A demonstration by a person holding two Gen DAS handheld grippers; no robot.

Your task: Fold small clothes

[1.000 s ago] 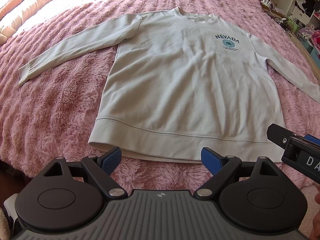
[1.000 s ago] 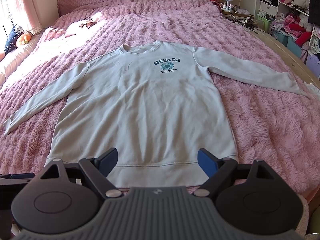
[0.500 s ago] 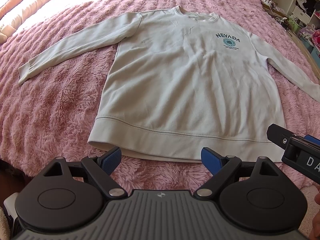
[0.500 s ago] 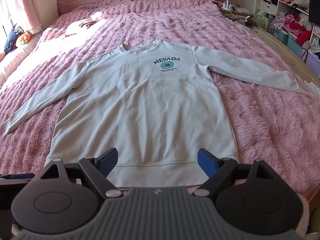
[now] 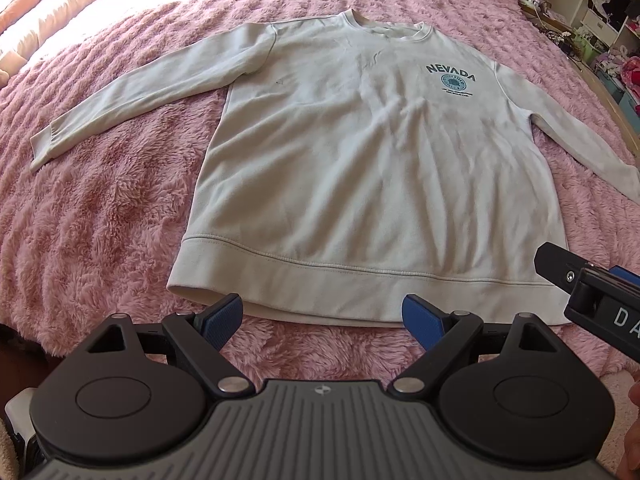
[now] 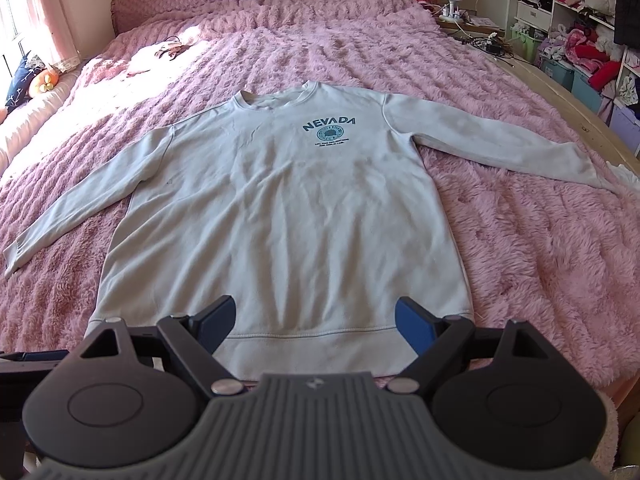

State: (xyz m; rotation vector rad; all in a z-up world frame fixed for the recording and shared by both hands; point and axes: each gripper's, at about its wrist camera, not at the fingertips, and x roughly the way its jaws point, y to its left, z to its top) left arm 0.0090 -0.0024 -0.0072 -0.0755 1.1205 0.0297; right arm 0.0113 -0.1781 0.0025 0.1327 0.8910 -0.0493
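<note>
Sweatshirt (image 5: 372,184) lies flat on the fluffy pink blanket (image 5: 100,208), front up, both sleeves spread out wide. Left gripper (image 5: 322,316) and right gripper (image 6: 314,320) wait by its bottom edge — jaws apart, holding nothing.

The left tool (image 5: 322,318) has its 2 blue-padded fingers (image 5: 224,316) spread wide apart, with nothing between them, and it is held level, low and pointing forward. The right tool (image 6: 312,322) is posed the same way, its 2 blue pads (image 6: 412,326) wide apart and empty. In the left wrist view the right tool (image 5: 592,298) shows at the right edge as a black body with a blue strip, just beside the left one and at about the same height. A sliver of the person's hand (image 5: 634,432) shows at the lower right edge of that view
</note>
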